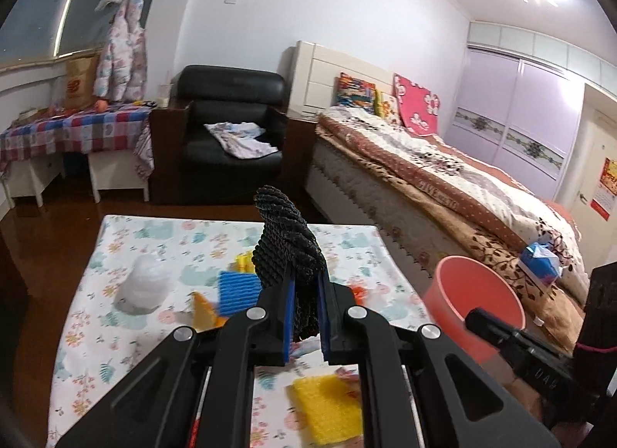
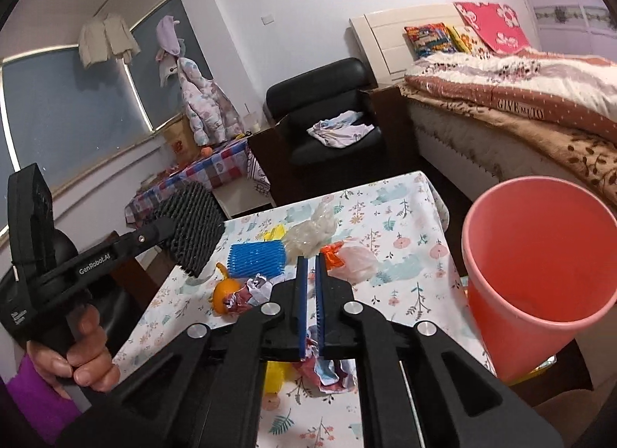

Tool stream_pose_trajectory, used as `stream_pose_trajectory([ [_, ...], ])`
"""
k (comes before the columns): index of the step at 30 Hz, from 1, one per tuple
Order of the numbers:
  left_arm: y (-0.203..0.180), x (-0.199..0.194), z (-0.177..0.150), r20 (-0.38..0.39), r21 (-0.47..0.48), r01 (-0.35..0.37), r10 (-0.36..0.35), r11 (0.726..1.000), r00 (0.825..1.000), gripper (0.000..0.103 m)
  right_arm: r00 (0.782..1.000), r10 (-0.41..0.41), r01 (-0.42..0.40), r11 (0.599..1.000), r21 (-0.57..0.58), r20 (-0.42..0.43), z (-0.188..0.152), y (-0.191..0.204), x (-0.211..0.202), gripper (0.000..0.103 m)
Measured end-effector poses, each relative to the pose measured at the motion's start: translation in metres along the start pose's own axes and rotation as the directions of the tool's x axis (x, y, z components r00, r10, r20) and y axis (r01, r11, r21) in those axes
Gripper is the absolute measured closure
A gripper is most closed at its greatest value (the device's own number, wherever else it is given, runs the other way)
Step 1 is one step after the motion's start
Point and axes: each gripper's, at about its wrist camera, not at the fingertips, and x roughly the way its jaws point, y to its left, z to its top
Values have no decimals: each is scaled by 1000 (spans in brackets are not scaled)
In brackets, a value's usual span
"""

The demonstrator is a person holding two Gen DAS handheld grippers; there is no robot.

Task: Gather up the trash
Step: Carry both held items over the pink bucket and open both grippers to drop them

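My left gripper (image 1: 306, 278) is shut on a black foam net (image 1: 287, 240) and holds it above the floral table (image 1: 115, 240); the net also shows in the right wrist view (image 2: 191, 226). My right gripper (image 2: 311, 260) is nearly closed with a narrow gap and nothing between its pads, above the table (image 2: 401, 216). On the table lie a blue foam net (image 2: 256, 255), orange peel (image 2: 223, 290), crumpled paper (image 2: 252, 290), a clear plastic bag (image 2: 312, 230) and a pink bag (image 2: 356, 259). A pink bin (image 2: 536, 274) stands right of the table.
A yellow foam net (image 1: 327, 409) and a white plastic wad (image 1: 144, 282) lie on the table. The bed (image 1: 443, 178) runs along the right. A black armchair (image 1: 231, 128) and a checked side table (image 1: 73, 128) stand behind.
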Motion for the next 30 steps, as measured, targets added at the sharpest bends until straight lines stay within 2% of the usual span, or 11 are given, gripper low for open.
stream_pose_trajectory([
  [3,-6,3,1,0,-5,17,-17,1000,1000,94,997,12,-13,1000,-11,-80,-7,-3,10,96],
  [4,-8,5,1,-5,-8,21,-21,1000,1000,94,993,12,-14,1000,-17,-114,-11,-4,16,82],
  [5,-9,4,0,-6,-8,24,-24,1000,1000,94,991,13,-15,1000,-16,-135,-15,-5,20,61],
  [6,-10,5,-1,-9,-6,25,-25,1000,1000,94,987,17,-18,1000,-7,-159,-19,-7,26,55],
  [12,-13,7,-5,-21,12,30,-30,999,999,94,966,-11,11,1000,0,-259,-41,-16,52,54],
  [15,-14,8,-6,-24,18,30,-29,999,999,94,950,12,-2,1000,30,-311,-52,-19,62,59],
  [17,-15,8,-6,-25,19,28,-28,999,999,94,942,20,-9,999,33,-334,-55,-21,67,93],
  [18,-15,8,-6,-25,18,30,-29,999,999,94,942,23,-12,999,34,-336,-55,-21,67,98],
  [24,-26,11,-4,-22,32,49,-48,998,999,94,978,19,-15,1000,16,-209,-38,-19,41,100],
  [27,-36,13,-2,-16,45,88,-87,995,996,94,993,-26,28,999,19,-114,-23,-26,21,100],
  [30,-51,14,0,-8,68,138,-138,988,990,94,996,-82,84,995,53,-35,-9,-40,2,100],
])
